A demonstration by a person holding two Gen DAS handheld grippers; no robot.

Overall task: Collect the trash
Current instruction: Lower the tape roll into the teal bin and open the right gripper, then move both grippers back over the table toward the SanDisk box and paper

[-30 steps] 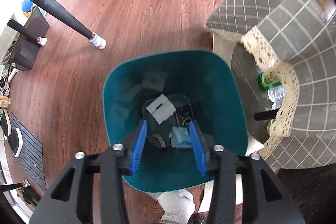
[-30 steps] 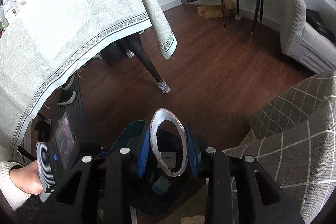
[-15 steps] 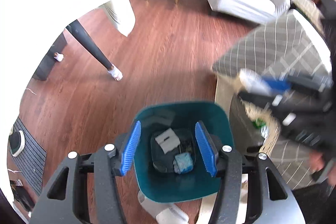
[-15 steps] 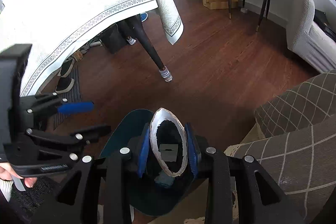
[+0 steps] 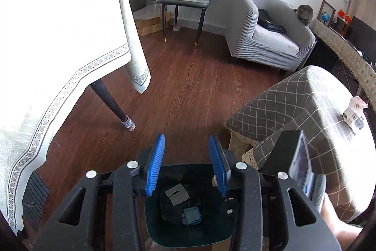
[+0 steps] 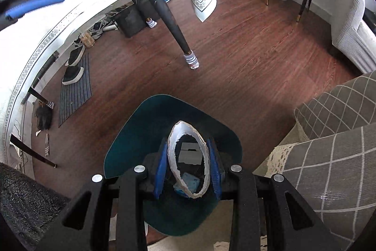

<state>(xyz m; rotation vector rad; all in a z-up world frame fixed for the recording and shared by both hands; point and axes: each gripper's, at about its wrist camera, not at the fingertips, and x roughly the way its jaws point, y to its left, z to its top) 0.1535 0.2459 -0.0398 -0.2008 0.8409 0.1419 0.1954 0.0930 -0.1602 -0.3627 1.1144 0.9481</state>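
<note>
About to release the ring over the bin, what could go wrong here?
1. The ring is squashed between the right gripper's pads; released, it may spring sideways and miss the bin.
2. It may snag on a pad and hang.
3. The left gripper, empty, hangs over the bin too; the two could collide.

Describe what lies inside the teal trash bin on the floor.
Inside the teal trash bin lie a grey slotted card piece and a crumpled blue wrapper on dark trash. The right gripper, holding a torn white paper ring, covers part of the bottom.
</note>
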